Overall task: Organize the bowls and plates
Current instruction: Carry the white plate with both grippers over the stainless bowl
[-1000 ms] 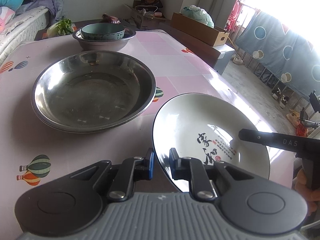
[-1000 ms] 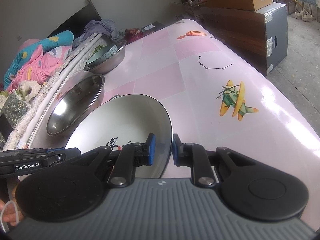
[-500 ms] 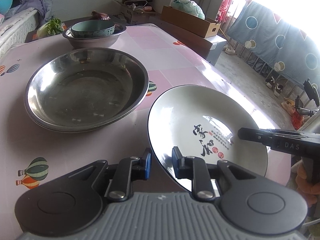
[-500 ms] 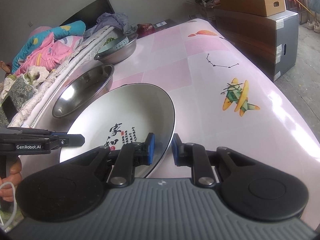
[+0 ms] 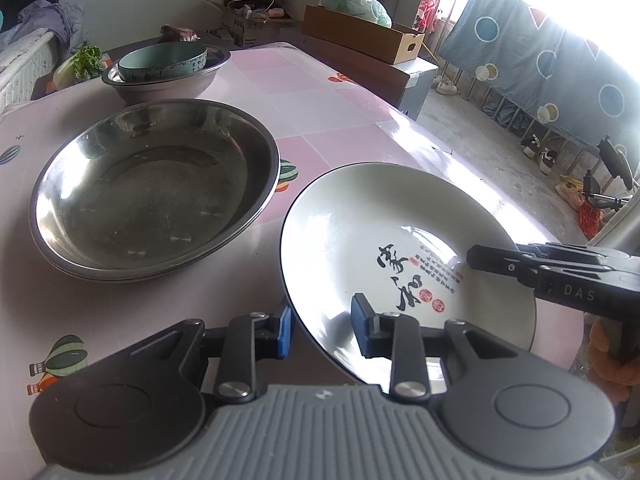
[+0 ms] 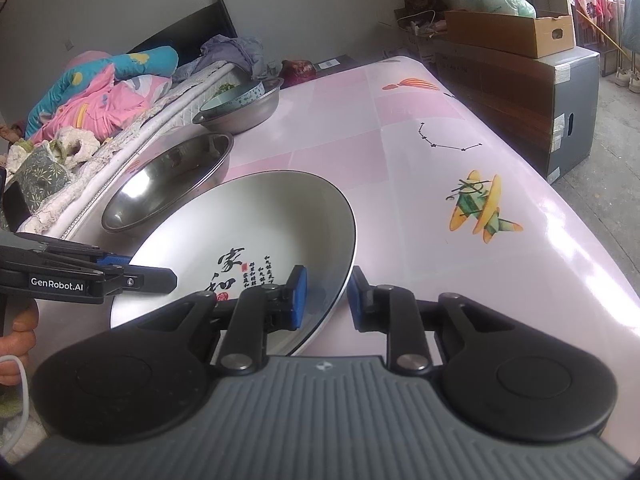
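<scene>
A white plate (image 5: pixel 400 232) with black calligraphy lies on the pink table (image 5: pixel 344 112), right of a large steel basin (image 5: pixel 156 188). My left gripper (image 5: pixel 322 330) straddles the plate's near-left rim. Its jaws are opening, and its pads stand off the rim. My right gripper (image 6: pixel 326 298) straddles the opposite rim of the plate (image 6: pixel 248 224), jaws also opening, with a gap at each pad. Each gripper shows in the other's view: the right gripper (image 5: pixel 474 258), the left gripper (image 6: pixel 170 278). Farther back, a teal bowl (image 5: pixel 164 60) sits inside a smaller steel bowl (image 5: pixel 172 84).
A bed with bedding (image 6: pixel 100 88) runs along the table's far-left side. A cabinet (image 6: pixel 520 92) with a cardboard box (image 6: pixel 508 32) on top stands beyond the table's right edge. Greens (image 5: pixel 86 62) lie behind the bowls. A hand (image 6: pixel 16 332) holds the left gripper.
Both grippers' jaws have widened from pinching the plate's rim to standing apart from it. The plate has settled flatter on the table. Both hands stayed about where they were.
</scene>
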Motion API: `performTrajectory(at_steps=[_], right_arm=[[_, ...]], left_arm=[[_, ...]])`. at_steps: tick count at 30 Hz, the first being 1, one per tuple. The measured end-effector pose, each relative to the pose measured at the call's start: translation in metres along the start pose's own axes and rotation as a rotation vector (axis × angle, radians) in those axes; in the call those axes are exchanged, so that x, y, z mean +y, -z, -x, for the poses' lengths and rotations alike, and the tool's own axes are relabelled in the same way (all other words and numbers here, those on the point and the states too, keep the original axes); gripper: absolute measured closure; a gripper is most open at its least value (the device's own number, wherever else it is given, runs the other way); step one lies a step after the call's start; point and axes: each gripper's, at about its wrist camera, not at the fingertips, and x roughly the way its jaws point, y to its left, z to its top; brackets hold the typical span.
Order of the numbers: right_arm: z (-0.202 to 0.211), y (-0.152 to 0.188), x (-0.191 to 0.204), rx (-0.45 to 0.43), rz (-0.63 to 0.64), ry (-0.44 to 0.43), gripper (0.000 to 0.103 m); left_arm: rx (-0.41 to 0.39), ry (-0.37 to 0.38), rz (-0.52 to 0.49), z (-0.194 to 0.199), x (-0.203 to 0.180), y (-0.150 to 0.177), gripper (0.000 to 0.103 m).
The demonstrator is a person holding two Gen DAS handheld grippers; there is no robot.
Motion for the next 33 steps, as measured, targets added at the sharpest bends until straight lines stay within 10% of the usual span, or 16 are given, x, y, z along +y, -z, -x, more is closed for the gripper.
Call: performTrajectory(at_steps=[33], right_arm=[[0.03, -0.03, 0.031, -0.128, 0.039, 0.069, 0.078]], left_arm=[[-0.121, 0.018, 0.063, 0.034, 0.0, -0.015, 0.072]])
